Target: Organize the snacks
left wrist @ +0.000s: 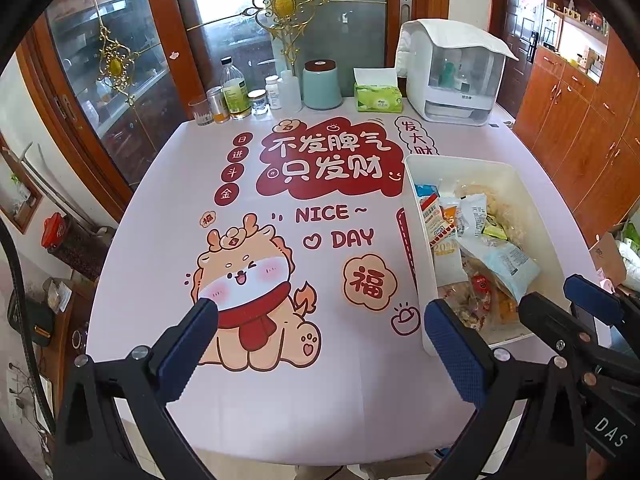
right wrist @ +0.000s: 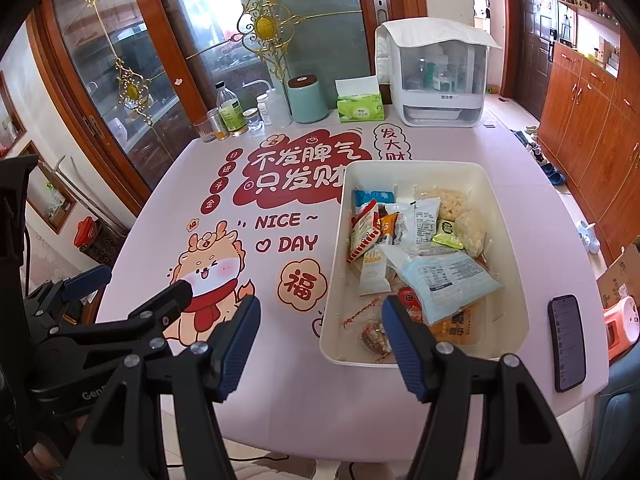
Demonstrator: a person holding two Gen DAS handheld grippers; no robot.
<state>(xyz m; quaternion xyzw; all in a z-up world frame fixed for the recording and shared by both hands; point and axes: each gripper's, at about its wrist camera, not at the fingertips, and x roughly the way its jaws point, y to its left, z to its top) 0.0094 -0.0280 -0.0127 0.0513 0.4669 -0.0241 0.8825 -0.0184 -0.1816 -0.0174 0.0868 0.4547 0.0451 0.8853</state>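
Note:
A white plastic bin (right wrist: 508, 240) holds several snack packets on the right of the table; it also shows in the left wrist view (left wrist: 420, 240). A pale blue packet (right wrist: 448, 280) lies on top near the front, a green packet (right wrist: 448, 234) further back. My right gripper (right wrist: 320, 316) is open and empty, above the bin's near left corner. My left gripper (left wrist: 320, 316) is open and empty, over the table left of the bin. The right gripper also shows at the right edge of the left wrist view (left wrist: 568, 300).
The table (right wrist: 280, 400) has a pink printed cover. At its back stand bottles and jars (right wrist: 232, 116), a teal canister (right wrist: 308, 100), a tissue box (right wrist: 360, 106) and a white appliance (right wrist: 440, 76). A phone (right wrist: 566, 344) lies at the right front edge.

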